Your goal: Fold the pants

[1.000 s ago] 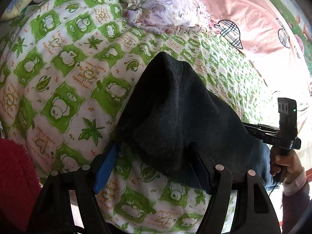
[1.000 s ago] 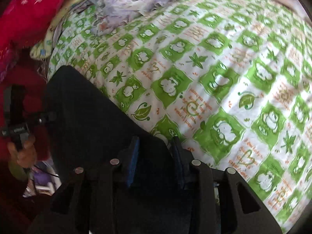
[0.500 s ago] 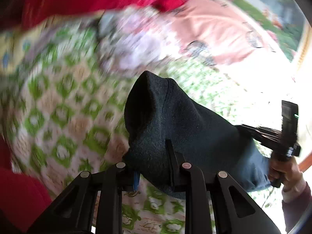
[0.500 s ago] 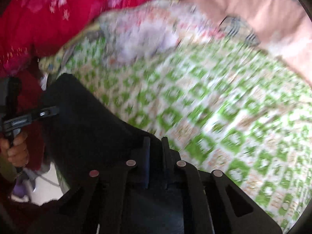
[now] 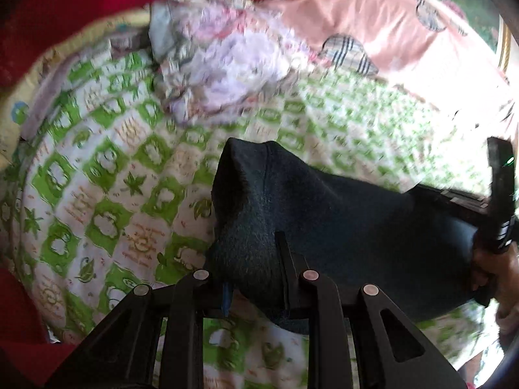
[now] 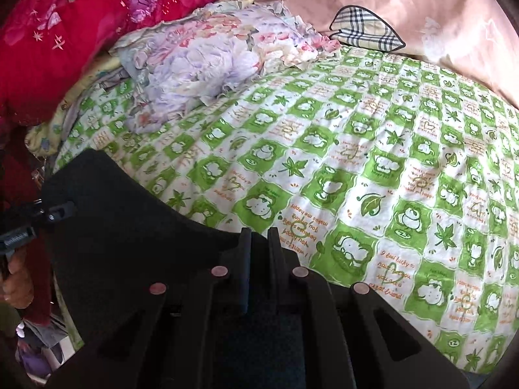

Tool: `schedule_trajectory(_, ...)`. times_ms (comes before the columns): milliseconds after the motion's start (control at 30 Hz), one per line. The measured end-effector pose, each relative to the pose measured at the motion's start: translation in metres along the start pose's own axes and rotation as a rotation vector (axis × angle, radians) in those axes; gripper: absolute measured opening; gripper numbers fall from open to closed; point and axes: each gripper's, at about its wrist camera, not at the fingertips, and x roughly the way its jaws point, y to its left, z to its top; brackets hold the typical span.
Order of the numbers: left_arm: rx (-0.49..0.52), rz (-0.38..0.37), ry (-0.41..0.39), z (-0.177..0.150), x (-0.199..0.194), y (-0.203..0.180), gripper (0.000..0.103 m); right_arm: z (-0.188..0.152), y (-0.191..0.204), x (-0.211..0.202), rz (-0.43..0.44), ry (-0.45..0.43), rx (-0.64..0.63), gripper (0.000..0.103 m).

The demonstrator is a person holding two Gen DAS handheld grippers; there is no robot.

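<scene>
Both tongs are locked on: the left gripper [image 5: 256,272] has a thick bunch of the dark navy fleece pants [image 5: 324,227] pinched between its black fingers, and the right gripper [image 6: 259,249] is clamped nearly shut on another edge of the same garment [image 6: 129,236]. The pants hang stretched between the two tools above the near edge of the green-and-white checked bedsheet with cartoon animals and leaves [image 6: 373,178]. From the left camera the cloth peaks toward twelve o'clock and runs off to three o'clock, where the right gripper's black body and the hand on its handle [image 5: 493,269] show at the frame edge. From the right camera the fabric spreads out to nine o'clock, where the left tool bites its far corner. A crumpled floral cloth in pale purple and pink [image 6: 211,61] lies on the bed at eleven o'clock, a red embroidered quilt [image 6: 65,32] behind it, and a peach pillow with a plaid leaf patch [image 6: 421,9] at one o'clock
</scene>
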Motion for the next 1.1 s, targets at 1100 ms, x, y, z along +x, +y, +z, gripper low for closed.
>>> schedule_trajectory(1100,0.676,-0.428,0.039,-0.052,-0.045,-0.306,0.06,-0.227,-0.158,-0.282,-0.332,-0.297,0.702,0.046)
